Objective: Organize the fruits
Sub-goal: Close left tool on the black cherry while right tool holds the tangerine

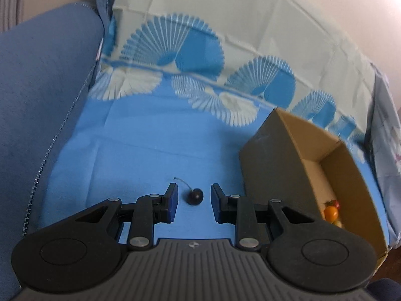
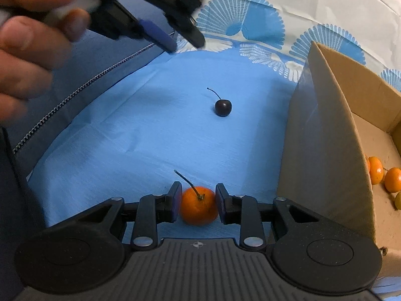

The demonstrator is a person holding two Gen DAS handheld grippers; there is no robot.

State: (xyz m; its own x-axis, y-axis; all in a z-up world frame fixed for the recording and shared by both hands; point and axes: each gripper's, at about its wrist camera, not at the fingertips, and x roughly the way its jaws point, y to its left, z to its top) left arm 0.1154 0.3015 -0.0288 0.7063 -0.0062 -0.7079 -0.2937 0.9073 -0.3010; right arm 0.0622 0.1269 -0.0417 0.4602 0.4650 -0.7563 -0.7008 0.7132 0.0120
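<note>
My right tool (image 2: 198,202) bracketed the orange fruit (image 2: 199,209) on the blue cloth (image 2: 150,130) beside the cardboard box (image 2: 325,150), its pads apparently just off the skin. My left tool (image 1: 194,204) hung released above the dark cherry (image 1: 195,196).

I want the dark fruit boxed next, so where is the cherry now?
The cherry lies on the blue cloth between the left gripper's open fingers, untouched, left of the cardboard box. In the right wrist view it sits beyond the orange.
</note>
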